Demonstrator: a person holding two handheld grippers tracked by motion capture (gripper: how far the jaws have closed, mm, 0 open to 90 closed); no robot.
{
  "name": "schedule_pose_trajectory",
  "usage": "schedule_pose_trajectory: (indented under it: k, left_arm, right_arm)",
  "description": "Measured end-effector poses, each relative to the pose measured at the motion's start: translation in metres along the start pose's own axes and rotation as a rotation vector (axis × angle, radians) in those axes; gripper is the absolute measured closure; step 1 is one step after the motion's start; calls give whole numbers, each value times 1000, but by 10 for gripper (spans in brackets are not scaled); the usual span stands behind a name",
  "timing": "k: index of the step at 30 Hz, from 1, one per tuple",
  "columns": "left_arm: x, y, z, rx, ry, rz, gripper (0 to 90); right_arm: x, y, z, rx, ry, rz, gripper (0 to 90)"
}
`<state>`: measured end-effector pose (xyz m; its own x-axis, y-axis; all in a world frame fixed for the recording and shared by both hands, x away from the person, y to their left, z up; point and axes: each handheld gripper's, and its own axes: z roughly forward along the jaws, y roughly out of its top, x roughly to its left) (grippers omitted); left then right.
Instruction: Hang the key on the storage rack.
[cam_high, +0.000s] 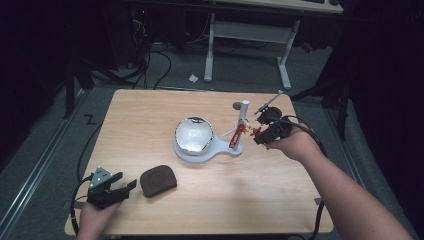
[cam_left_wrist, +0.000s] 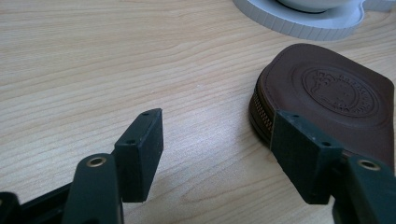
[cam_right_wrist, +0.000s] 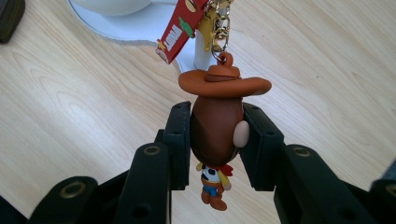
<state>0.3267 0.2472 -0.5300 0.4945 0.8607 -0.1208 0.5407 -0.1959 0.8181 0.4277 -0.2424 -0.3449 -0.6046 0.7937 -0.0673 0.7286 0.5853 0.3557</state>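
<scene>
gripping the cowboy figure keychain by its head in the right claw, seemingly to unhook it from the white stand; next calls for lifting its ring clear, left claw apart beside the brown zip pouch.

My left gripper sits low at the table's near left corner, hand behind it, jaws spread wide with only air between them. My right gripper is stretched out far right, forearm angled in from the bottom right, jaws clamped on a cowboy figure keychain.
</scene>
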Motion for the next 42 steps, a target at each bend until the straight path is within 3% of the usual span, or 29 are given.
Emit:
schedule_pose_trajectory:
  k: [14,21,30,42]
  left_arm:
    - [0,0,1,5,0,1,350]
    - [0,-1,1,8,1,3,351]
    - [0,-1,1,6,2,3,350]
    - [-1,0,2,7,3,6,350]
  right_arm:
    - [-2,-4,39,-39,51,44,661]
    - [2,-3,49,-58,63,50,658]
    - [-1,-8,47,-78,58,72,584]
    - [0,-39,36,-102,46,106,568]
